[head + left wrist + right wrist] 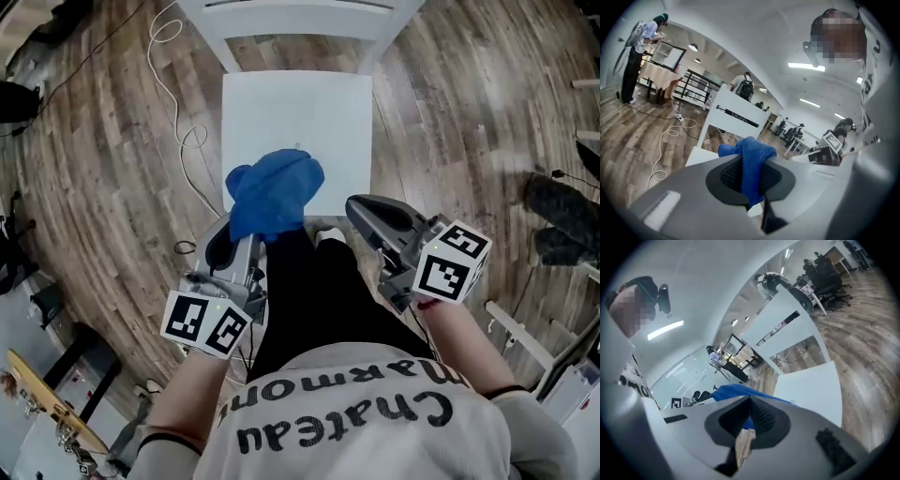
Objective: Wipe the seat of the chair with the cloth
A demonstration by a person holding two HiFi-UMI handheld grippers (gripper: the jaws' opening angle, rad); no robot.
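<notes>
left gripper: left gripper [242, 246] is clamped on the cloth [274, 192]. Its own view shows blue fabric pinched between both pads [729, 174], with a bunch spilling out over the tips.
right gripper: right gripper [358, 210] has its jaws together with nothing between them. The right gripper view shows only floor and a blue edge behind the pads.
cloth position: bunched at the near-left part of the chair seat [309, 112], hanging over the front edge. It looks to be resting on the seat, but contact isn't certain from above.
cloth vs grippers: it sits right at the left gripper tips, covering them in the head view. It's just beside the right gripper and not touching it.
why held so: it's gripped at one end, so most of the fabric is loose ahead of the jaws. That's probably to let the loose part drag flat over the seat.
right gripper role: parked off the front-right corner of the seat, likely to keep the wiping area free.
chair: white, backrest [300, 14] on the far side, the person standing at the front edge.
seat state: bare white beyond the cloth, no visible marks.
step guess: start of a wipe stroke, most of the seat not covered yet.
surroundings: wood floor [112, 141] with a white cable [183, 103] left of the chair.
</notes>
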